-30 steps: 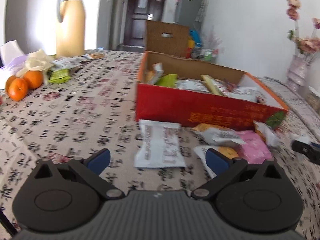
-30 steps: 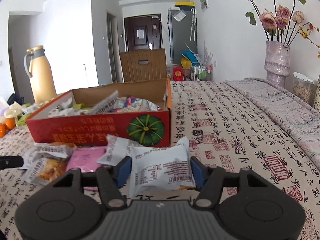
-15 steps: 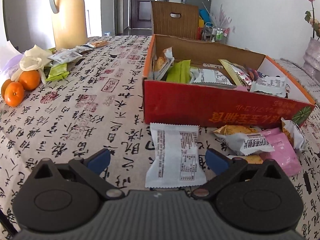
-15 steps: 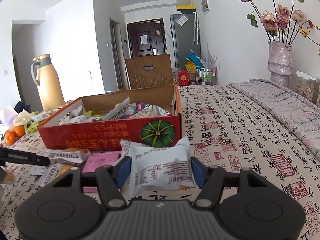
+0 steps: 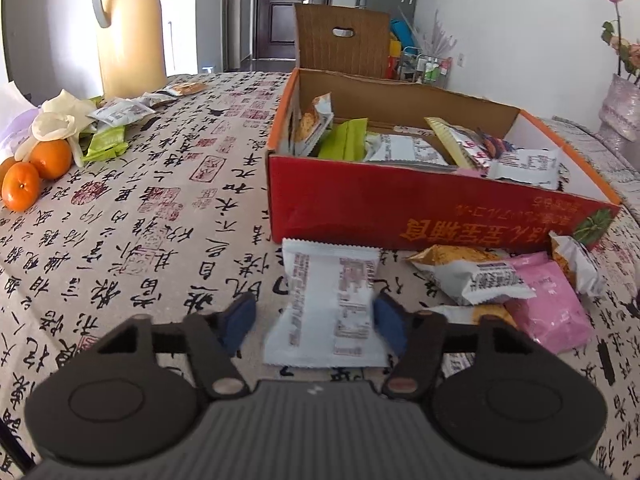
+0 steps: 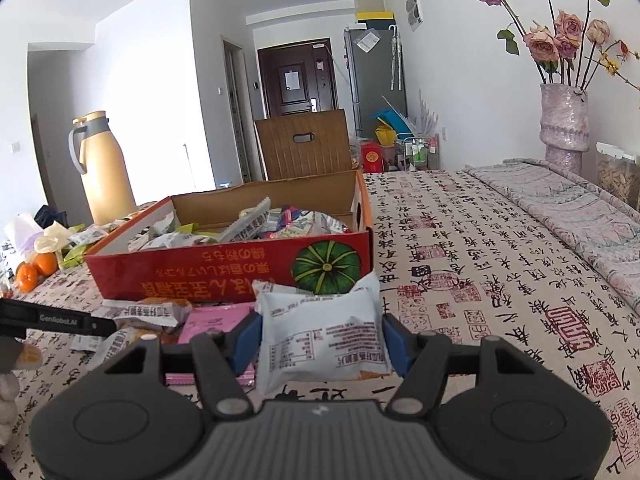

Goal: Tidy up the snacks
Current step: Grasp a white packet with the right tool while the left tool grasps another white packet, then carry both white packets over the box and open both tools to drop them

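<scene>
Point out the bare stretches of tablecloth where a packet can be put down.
Free: the cloth between the oranges and the red box, and the wide stretch right of the box toward the vase. Crowded: the packets before the box front and the pile beside the thermos.

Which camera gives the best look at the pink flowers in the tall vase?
The right wrist view: the pink flowers stand whole above the tall mottled vase, stems and blooms clear against the wall. The left wrist view catches only a few blooms and part of the vase at its right edge.

White snack packet (image 5: 330, 304) flat before snack-filled red box (image 5: 400, 208)
</scene>
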Demonstrator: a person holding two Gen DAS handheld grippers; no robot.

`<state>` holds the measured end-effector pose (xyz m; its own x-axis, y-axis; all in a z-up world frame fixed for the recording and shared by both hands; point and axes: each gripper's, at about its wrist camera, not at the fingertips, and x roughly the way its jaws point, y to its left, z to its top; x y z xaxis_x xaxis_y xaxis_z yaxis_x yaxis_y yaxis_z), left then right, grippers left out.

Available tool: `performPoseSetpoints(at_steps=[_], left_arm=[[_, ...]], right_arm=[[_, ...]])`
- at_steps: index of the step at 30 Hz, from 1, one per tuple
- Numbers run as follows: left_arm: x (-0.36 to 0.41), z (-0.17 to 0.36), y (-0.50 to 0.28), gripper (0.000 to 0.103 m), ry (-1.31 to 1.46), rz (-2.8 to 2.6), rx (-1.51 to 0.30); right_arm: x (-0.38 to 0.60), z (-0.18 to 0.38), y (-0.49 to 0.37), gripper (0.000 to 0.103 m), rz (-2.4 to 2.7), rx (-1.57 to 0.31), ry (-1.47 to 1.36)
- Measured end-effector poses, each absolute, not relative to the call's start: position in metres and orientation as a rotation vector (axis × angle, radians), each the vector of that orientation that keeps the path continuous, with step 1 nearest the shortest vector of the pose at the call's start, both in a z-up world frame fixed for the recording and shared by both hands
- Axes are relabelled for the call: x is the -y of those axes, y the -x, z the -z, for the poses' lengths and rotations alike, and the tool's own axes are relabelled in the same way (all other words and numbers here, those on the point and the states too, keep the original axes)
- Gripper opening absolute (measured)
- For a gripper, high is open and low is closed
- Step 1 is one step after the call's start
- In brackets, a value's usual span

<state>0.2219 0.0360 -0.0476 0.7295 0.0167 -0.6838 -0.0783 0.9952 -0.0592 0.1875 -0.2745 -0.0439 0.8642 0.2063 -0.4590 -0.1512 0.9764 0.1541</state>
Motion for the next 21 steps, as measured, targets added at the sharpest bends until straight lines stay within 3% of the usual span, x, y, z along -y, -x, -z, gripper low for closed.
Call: performPoseSetpoints(at_steps=[3,11,12,14,19,21], left_arm=[[-0.036,0.046,-0.215,0.047,0.092,-0.029,-0.733],[-0.043,0.033,-0.19,0.044,0.135,0.007,-0.652],[-0.044,0.032,-0.188,0.035,0.144,0.013,-0.644],[-0.046,0.029,-0.186,0.032,0.155,0.022,-0.64],[-0.046,0.03,-0.184,0.033,0.157,0.032,-0.649],[-0.044,0.033,-0.186,0.048,0.149,0.027,-0.67]], right_arm=[[0.273,0.044,-0.186,0.064,-0.191,-0.493,-0.115],[0.272,0.044,-0.184,0.064,-0.19,-0.491,-0.115],[0.272,0.043,-0.184,0.064,-0.19,-0.49,-0.115],[0.271,0.043,-0.183,0.064,-0.19,-0.488,-0.115],[0.27,0.043,-0.181,0.064,-0.192,-0.489,-0.112],[0.271,0.043,-0.181,0.064,-0.194,-0.489,-0.112]])
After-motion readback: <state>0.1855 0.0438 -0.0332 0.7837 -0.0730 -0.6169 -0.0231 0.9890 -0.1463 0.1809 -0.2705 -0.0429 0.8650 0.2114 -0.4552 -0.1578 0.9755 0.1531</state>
